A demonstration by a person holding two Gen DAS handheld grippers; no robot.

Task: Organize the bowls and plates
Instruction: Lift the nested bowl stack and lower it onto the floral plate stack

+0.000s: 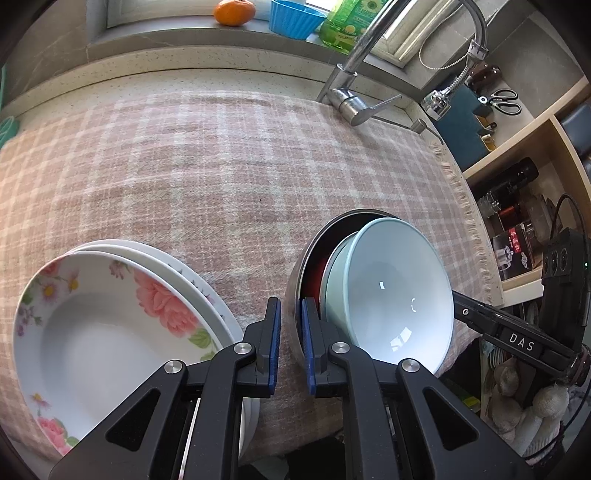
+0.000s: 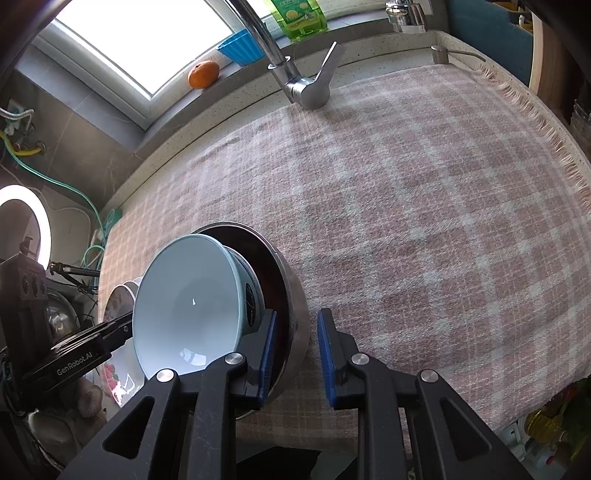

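Observation:
A stack of bowls stands near the front edge of the checked cloth: a pale blue bowl (image 1: 391, 291) (image 2: 192, 306) nested in a red bowl (image 1: 317, 275), inside a steel bowl (image 1: 295, 291) (image 2: 295, 306). My left gripper (image 1: 291, 347) straddles the steel bowl's left rim, jaws narrowly apart. My right gripper (image 2: 295, 358) straddles the steel bowl's right rim, one pad (image 2: 266, 354) inside and one outside, with a visible gap. A stack of plates topped by a floral plate (image 1: 103, 325) (image 2: 118, 306) sits left of the bowls.
The pink checked cloth (image 1: 221, 177) (image 2: 424, 221) covers the counter. A faucet (image 1: 354, 99) (image 2: 303, 85) stands at the back. An orange (image 1: 233, 12), a blue cup (image 1: 293, 18) and a green bottle (image 1: 343, 26) sit on the sill. Shelves (image 1: 517, 206) stand at the right.

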